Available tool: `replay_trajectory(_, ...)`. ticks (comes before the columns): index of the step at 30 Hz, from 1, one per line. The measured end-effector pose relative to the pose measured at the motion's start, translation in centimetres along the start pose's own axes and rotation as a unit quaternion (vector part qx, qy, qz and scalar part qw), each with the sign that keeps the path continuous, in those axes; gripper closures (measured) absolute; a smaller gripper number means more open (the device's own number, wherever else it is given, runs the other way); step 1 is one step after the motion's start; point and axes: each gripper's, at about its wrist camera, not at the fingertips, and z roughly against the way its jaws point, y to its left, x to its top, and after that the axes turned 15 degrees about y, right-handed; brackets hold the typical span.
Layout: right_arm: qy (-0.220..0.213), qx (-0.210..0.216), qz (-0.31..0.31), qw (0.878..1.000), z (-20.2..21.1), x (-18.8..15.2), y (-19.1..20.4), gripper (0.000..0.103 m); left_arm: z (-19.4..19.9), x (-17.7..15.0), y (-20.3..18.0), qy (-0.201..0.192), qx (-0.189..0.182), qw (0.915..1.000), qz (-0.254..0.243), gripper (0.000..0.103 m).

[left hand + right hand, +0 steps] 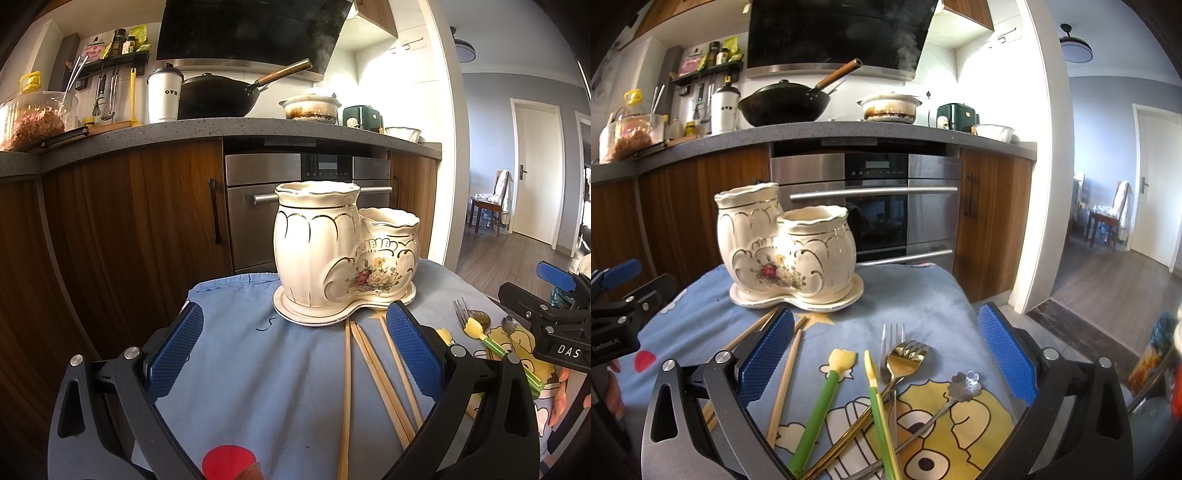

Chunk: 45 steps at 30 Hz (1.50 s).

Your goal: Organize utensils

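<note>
Utensils [886, 398] (chopsticks [373, 373], forks, spoons) all loose on worktop [916, 295]; ceramic holder [786, 243] looks empty; both tongs [291, 350] [886, 354] wide, holding nothing.

I read "DAS" on the right gripper [554, 295] at the right edge of the left wrist view; the white tumbler [164, 94], upper left, perhaps reads "OVE".

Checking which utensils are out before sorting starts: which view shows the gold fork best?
The right wrist view: the gold fork lies in plain sight between the open right gripper fingers, tines and handle visible. In the left wrist view, only a dark, partly hidden bit of it shows at the right edge, behind the yellow-tipped green utensil.
</note>
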Motion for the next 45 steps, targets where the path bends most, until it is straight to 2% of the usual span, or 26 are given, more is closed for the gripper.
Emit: replay_trajectory(45, -0.004, 0.000, 0.002, 1.000, 0.24, 0.13, 0.16, 0.004, -0.08, 0.06, 0.32, 0.001, -0.001, 1.0000, 0.006, 0.005)
